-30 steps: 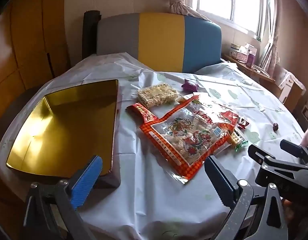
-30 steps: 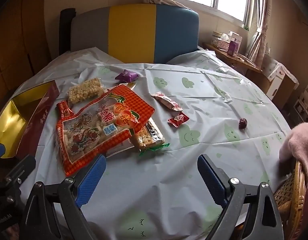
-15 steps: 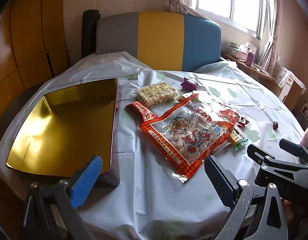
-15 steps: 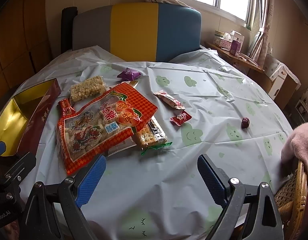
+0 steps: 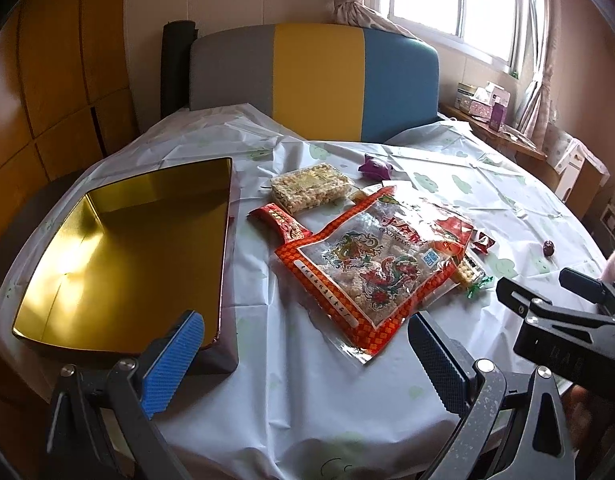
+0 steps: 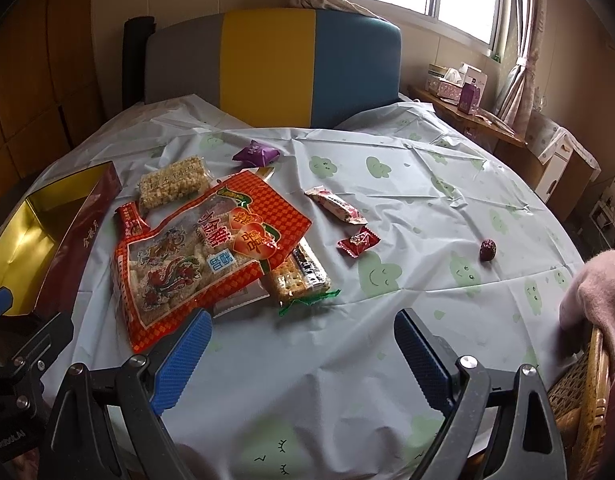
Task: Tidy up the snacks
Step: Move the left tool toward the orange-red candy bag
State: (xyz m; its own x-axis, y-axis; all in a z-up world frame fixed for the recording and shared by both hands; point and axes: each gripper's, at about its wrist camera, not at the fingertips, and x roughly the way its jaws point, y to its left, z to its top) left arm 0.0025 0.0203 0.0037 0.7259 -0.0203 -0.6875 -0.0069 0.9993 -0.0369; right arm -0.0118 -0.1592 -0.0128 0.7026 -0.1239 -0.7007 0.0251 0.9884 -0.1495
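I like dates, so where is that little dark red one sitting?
The date lies alone on the tablecloth at the right of the right wrist view, well right of the red candy.

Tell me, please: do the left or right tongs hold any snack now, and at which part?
Nothing is held. The left tongs and right tongs are both open above the tablecloth.
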